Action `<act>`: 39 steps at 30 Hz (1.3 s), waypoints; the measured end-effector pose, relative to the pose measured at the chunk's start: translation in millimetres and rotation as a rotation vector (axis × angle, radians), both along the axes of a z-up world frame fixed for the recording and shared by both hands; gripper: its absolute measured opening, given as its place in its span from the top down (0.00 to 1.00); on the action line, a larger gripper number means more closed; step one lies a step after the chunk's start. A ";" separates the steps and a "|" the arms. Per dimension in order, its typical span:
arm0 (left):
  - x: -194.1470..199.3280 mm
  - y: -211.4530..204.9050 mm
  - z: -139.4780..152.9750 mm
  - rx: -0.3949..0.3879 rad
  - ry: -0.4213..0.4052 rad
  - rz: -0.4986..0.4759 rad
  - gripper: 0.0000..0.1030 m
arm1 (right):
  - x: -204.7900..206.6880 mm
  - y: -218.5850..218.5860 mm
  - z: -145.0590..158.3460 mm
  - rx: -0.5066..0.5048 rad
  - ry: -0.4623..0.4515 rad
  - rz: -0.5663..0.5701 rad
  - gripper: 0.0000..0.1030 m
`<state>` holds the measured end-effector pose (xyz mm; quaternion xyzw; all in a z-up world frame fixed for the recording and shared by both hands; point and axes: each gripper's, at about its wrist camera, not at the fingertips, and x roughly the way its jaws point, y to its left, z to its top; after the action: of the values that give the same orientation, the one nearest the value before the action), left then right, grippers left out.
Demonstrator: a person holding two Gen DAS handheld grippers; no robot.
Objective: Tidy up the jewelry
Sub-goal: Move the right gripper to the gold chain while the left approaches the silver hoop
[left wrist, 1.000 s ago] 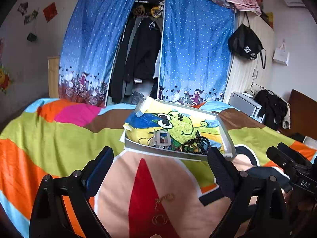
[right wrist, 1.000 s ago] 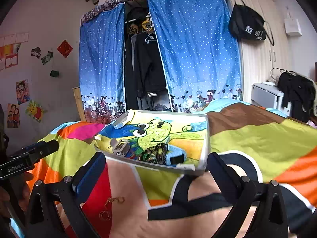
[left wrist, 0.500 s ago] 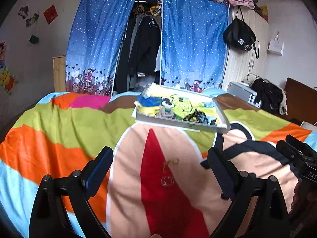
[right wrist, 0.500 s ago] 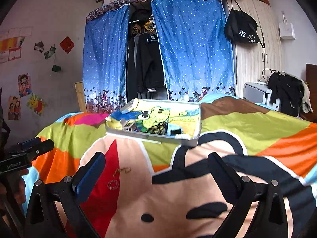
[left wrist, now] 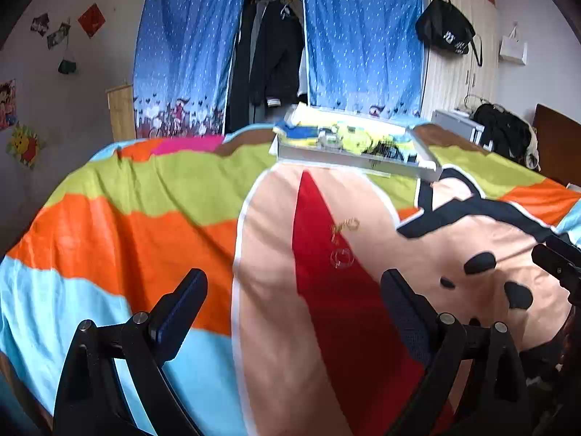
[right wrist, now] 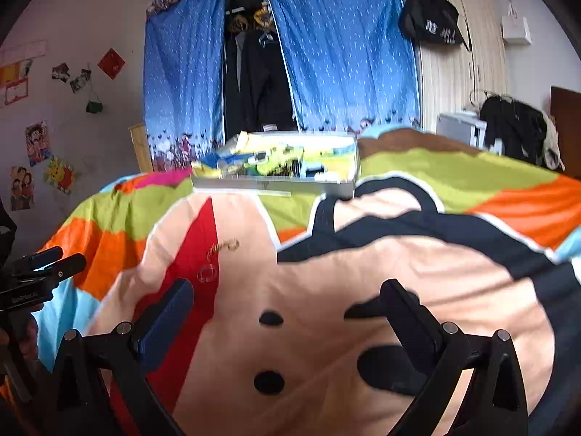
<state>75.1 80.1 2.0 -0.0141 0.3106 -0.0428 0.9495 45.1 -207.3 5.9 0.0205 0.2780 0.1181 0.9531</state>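
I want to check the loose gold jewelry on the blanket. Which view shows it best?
The left wrist view: the gold jewelry lies near centre, between the open fingers. The right wrist view shows it smaller, off left.

White characters mark the black bag [right wrist: 430,25] hanging on the wardrobe, too blurred to read.

Both grippers, left [left wrist: 293,290] and right [right wrist: 287,299], are pulling back from the tray [left wrist: 348,158]; the gold pieces [left wrist: 341,241] are now lying ahead of them.
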 end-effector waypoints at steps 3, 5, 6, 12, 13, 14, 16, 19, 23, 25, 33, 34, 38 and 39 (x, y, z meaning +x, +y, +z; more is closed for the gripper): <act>-4.3 0.7 -12.0 -0.002 0.031 0.007 0.09 | -2.7 0.4 -12.9 0.005 0.040 0.000 0.00; -5.9 0.2 -19.3 -0.001 0.051 0.009 0.09 | -4.2 1.6 -20.1 0.001 0.060 0.001 0.00; -6.3 -0.1 -21.9 0.001 0.058 0.009 0.09 | -4.5 2.8 -23.2 -0.002 0.071 0.004 0.00; -6.1 -4.4 -40.8 0.009 0.123 0.003 0.09 | 0.6 8.4 -43.2 -0.023 0.147 0.016 0.00; -5.9 -4.9 -42.3 0.007 0.129 0.002 0.09 | 1.8 9.3 -45.4 -0.028 0.156 0.016 0.00; -5.5 -4.7 -44.3 0.002 0.134 0.001 0.09 | 3.2 9.5 -47.7 -0.032 0.164 0.015 0.00; -4.1 -4.9 -47.9 -0.007 0.145 0.006 0.09 | 5.2 9.4 -51.8 -0.036 0.177 0.016 0.00; -1.2 -5.2 -51.2 -0.011 0.160 0.010 0.09 | 8.0 8.8 -55.6 -0.035 0.192 0.014 0.00; 3.9 -7.9 -53.1 -0.005 0.177 0.013 0.09 | 12.1 10.6 -56.9 -0.054 0.204 0.016 0.00; 7.5 -9.9 -53.5 0.002 0.181 0.014 0.09 | 15.0 11.2 -56.2 -0.054 0.203 0.021 0.00; 30.3 -14.8 -53.5 -0.020 0.189 0.022 0.09 | 37.4 10.2 -53.6 -0.043 0.202 0.035 0.00; 35.1 -16.6 -54.1 -0.024 0.193 0.018 0.09 | 41.9 10.0 -53.1 -0.045 0.201 0.040 0.00; 50.7 -23.9 -53.5 -0.036 0.189 -0.014 0.09 | 66.3 6.8 -49.1 -0.039 0.196 0.087 0.00; 57.0 -26.1 -53.3 -0.043 0.186 -0.025 0.09 | 71.1 5.9 -48.6 -0.033 0.194 0.100 0.00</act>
<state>132.1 54.0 -51.3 -0.0344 0.3965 -0.0599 0.9154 116.2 -201.4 -42.7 0.0021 0.3714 0.1583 0.9149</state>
